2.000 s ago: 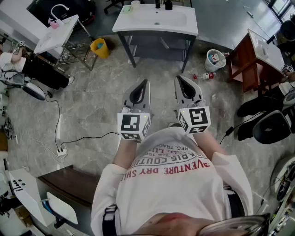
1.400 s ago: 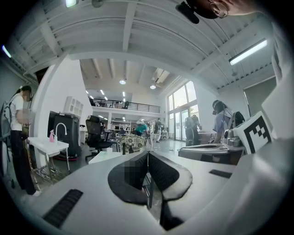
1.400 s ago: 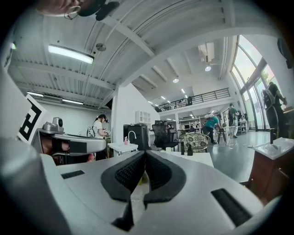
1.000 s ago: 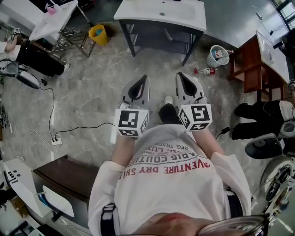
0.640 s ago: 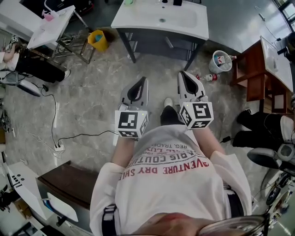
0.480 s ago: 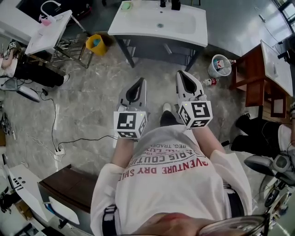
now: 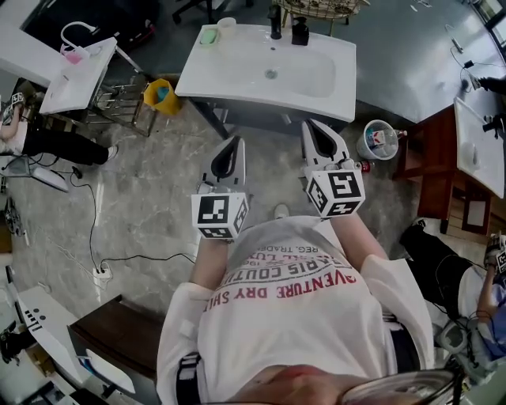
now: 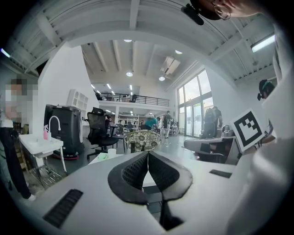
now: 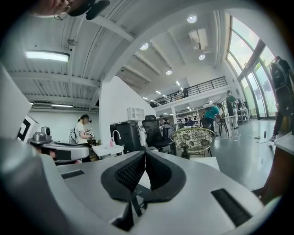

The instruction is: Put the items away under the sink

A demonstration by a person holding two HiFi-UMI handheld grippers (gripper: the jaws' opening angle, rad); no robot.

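At the far left stands a small white washstand (image 7: 85,65) with a pink bottle (image 7: 73,55) on it. Just to its right, a yellow bucket (image 7: 160,89) sits on the marble floor. Nearer to me on that side, a power strip (image 7: 100,275) lies on the floor with its black cable trailing right.

My left gripper (image 7: 233,144) is held out level in front of me, pointing toward the near edge of the sink (image 7: 237,75). In the left gripper view its jaws are pressed together with nothing between them. Its marker cube (image 7: 217,215) sits close to my chest.

The white sink is straight ahead, wide and bare in the basin. The items are all along its far edge. From the left they are a green soap piece (image 7: 209,35), a white cup (image 7: 227,24), then two dark bottles (image 7: 275,25) (image 7: 300,33) by the tap. Beyond them I see what looks like a woven basket (image 7: 316,6). The space under the sink is mostly covered by the basin from up here; only a dark frame leg (image 7: 204,119) shows.

My right gripper (image 7: 313,128) is beside the left one, well apart from it, its tips over the sink's near right corner. The right gripper view shows it clenched too, pads meeting, empty.

Further right, a white bucket (image 7: 373,141) stands on the floor with a small red bottle (image 7: 364,167) lying just beside it. A brown wooden cabinet (image 7: 443,150) fills the right edge.
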